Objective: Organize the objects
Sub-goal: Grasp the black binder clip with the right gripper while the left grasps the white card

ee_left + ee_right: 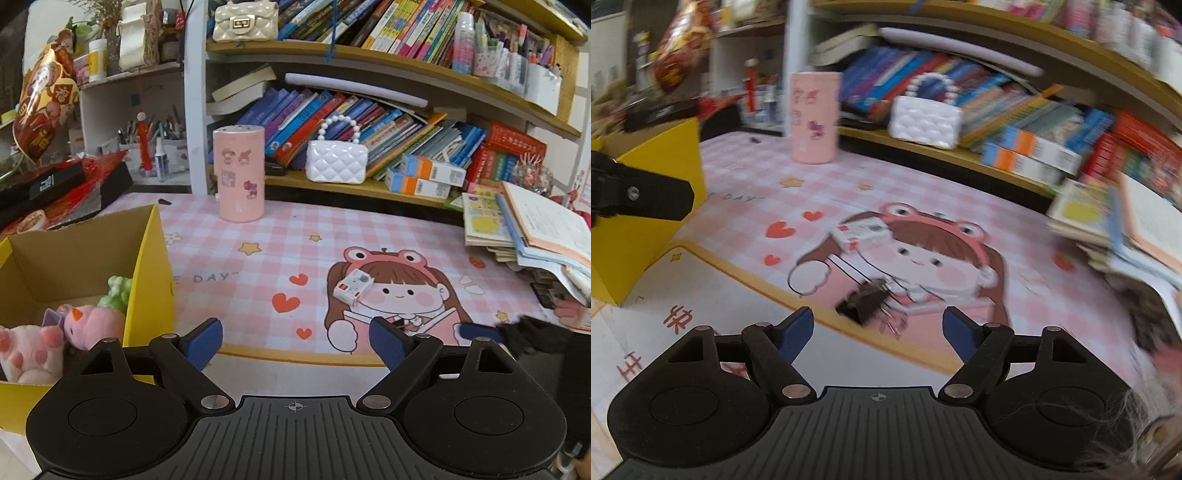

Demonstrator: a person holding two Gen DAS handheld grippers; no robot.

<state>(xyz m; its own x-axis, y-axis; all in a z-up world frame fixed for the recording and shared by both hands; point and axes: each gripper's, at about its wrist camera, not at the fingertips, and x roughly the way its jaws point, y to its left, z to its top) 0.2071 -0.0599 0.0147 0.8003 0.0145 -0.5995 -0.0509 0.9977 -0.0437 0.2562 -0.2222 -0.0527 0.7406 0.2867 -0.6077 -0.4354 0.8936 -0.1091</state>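
1. Hovering with fingers spread and empty, the left gripper sits beside the yellow box of plush toys.
2. The right gripper, also spread and empty, faces a black binder clip on the pink mat.
3. A small white box lies mid-mat; a pink canister stands behind.

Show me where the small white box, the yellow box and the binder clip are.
small white box [354, 287], left wrist view, on its top face.
yellow box [149, 280], left wrist view, on its right outer wall.
binder clip [863, 300], right wrist view, on its black body.
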